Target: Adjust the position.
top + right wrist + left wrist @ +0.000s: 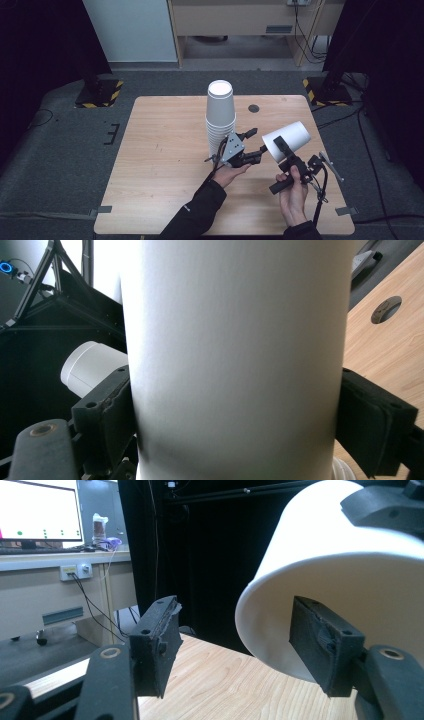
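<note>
A tall stack of white paper cups [220,117] stands upside down near the middle of the wooden table [160,170]. My right gripper [284,144] is shut on a single white paper cup [287,140] and holds it tilted above the table, with its rim toward the stack. In the right gripper view this cup [235,360] sits pressed between both pads [107,405]. My left gripper [257,141] hovers between the stack and the held cup, jaws open. In the left gripper view the cup's rim [340,580] lies just behind the right pad [320,640], while the left pad stands clear of it.
A round cable hole [253,108] is in the table behind the cups. Two stand bases with yellow-black stripes [100,92] [327,90] sit on the floor beyond the far corners. A cable [320,200] trails from the right gripper. A lit monitor [40,510] stands on a desk.
</note>
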